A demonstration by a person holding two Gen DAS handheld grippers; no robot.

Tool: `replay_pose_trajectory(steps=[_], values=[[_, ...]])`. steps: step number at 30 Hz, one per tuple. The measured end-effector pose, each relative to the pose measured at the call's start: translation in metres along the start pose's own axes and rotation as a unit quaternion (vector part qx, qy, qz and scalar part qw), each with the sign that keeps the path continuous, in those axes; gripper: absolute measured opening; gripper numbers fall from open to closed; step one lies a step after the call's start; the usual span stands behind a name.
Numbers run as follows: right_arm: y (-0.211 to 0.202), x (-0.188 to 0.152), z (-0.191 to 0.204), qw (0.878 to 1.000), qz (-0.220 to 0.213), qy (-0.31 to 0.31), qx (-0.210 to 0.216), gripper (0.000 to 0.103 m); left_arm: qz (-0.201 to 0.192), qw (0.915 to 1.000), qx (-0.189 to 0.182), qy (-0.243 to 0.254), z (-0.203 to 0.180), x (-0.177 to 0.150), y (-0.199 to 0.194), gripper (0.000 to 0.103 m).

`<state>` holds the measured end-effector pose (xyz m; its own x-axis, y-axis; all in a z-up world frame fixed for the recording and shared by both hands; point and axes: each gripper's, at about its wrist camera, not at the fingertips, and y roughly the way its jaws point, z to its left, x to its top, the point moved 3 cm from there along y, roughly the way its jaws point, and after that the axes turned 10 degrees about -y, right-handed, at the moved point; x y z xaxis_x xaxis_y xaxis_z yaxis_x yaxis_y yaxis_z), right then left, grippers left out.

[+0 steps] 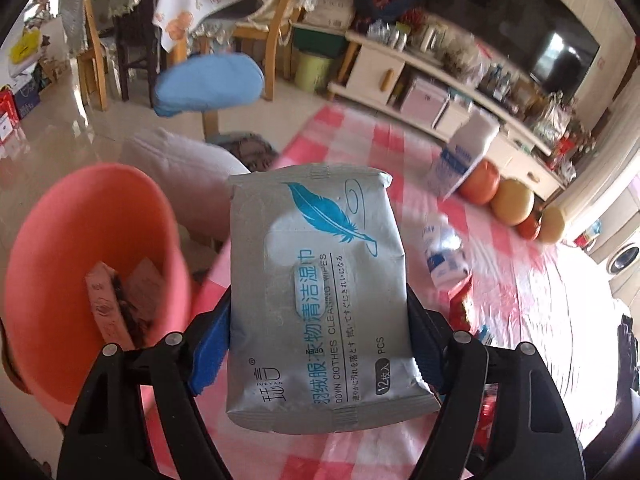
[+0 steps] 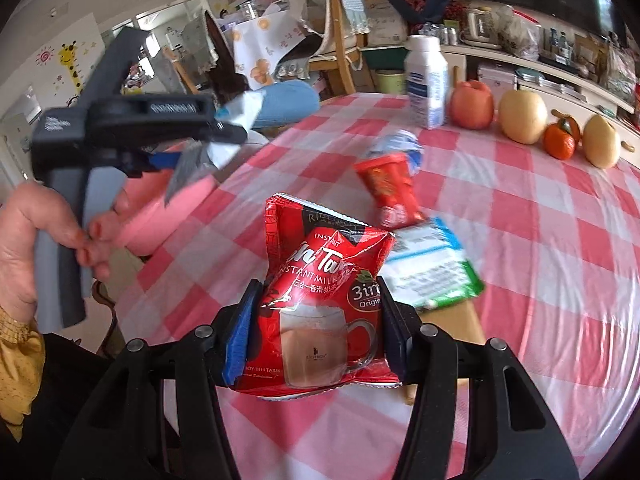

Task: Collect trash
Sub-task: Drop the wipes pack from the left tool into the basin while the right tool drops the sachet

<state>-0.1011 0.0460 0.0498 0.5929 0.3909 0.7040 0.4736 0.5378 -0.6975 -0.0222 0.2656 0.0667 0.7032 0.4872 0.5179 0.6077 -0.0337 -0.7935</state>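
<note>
My left gripper [image 1: 320,344] is shut on a grey wet-wipes pack [image 1: 320,280] with a blue feather print, held above the table edge next to a pink bin [image 1: 80,280] that holds brown wrappers. My right gripper [image 2: 316,332] is shut on a red milk-tea packet [image 2: 324,304] above the checked tablecloth. In the right wrist view the left gripper [image 2: 224,136] shows at the left with the wipes pack [image 2: 212,152] over the pink bin [image 2: 168,208]. More trash lies on the table: a red wrapper [image 2: 388,188], a crushed white-blue bottle [image 2: 400,142] and a green-white pack [image 2: 436,268].
A red-and-white checked table [image 2: 540,260] carries an upright white bottle [image 2: 426,80] and a row of fruit [image 2: 524,116] at the far edge. A blue-cushioned stool [image 1: 208,84], wooden chairs and a TV cabinet [image 1: 440,80] stand beyond.
</note>
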Motion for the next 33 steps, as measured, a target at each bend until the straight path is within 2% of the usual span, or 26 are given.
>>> replay_pose_trajectory(steps=[6,10,16,19,21,22,24,26,29,33], values=[[0.008,0.031,0.038,0.999,-0.011,-0.023,0.021,0.056,-0.037,0.9986,-0.01,-0.037,0.041,0.026,-0.044,0.077],[0.02,0.06,0.072,0.998,-0.016,-0.043,0.048,0.056,-0.05,0.995,-0.006,-0.087,0.086,0.043,-0.061,0.078],[0.051,0.119,0.133,0.992,-0.032,-0.076,0.094,0.056,-0.056,0.9876,0.007,-0.146,0.145,0.06,-0.065,0.078],[0.069,0.14,0.154,0.99,-0.035,-0.087,0.104,0.058,-0.048,0.9824,0.022,-0.179,0.173,0.067,-0.059,0.078],[0.087,0.151,0.167,0.989,-0.035,-0.092,0.11,0.064,-0.046,0.9779,0.036,-0.201,0.191,0.07,-0.055,0.081],[0.092,0.153,0.17,0.989,-0.037,-0.091,0.111,0.071,-0.049,0.9746,0.047,-0.213,0.2,0.071,-0.056,0.082],[0.099,0.154,0.173,0.989,-0.04,-0.081,0.115,0.074,-0.057,0.9722,0.049,-0.222,0.212,0.071,-0.06,0.084],[0.099,0.151,0.168,0.991,-0.046,-0.064,0.108,0.083,-0.065,0.9711,0.045,-0.225,0.216,0.071,-0.064,0.088],[0.092,0.141,0.153,0.993,-0.053,-0.039,0.097,0.085,-0.089,0.9715,0.036,-0.217,0.215,0.074,-0.072,0.088],[0.078,0.126,0.132,0.997,-0.051,-0.03,0.058,0.089,-0.125,0.9749,0.02,-0.183,0.194,0.076,-0.08,0.092]])
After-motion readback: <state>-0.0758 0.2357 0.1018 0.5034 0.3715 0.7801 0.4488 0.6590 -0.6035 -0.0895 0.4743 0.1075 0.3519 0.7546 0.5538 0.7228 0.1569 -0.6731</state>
